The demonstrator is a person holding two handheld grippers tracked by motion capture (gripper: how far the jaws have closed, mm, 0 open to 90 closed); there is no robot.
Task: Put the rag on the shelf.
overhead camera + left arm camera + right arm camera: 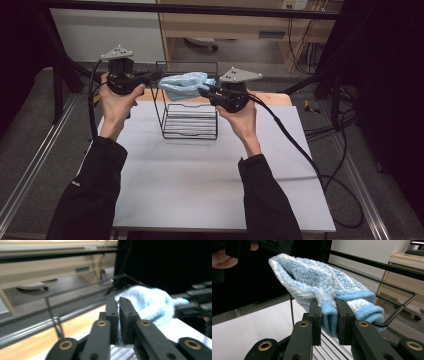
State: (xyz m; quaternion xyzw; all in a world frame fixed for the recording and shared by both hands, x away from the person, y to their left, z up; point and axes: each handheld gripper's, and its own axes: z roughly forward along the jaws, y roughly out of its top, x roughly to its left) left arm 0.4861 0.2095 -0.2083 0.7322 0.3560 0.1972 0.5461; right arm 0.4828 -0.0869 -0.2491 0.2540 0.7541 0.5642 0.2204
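Both grippers held a blue towel (185, 82) above the wire rack (190, 122) on the counter (210, 185). The left gripper (155, 76), at nine o'clock of the towel, had fingers (126, 320) pinching its edge. The right gripper (204, 92), at three o'clock, pinched its blue hem.

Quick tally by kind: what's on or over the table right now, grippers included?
Grippers: 2, the left gripper and right gripper, both clamped on the cloth
Light-blue fluffy cloth: 1
Black wire rack: 1
Total: 4
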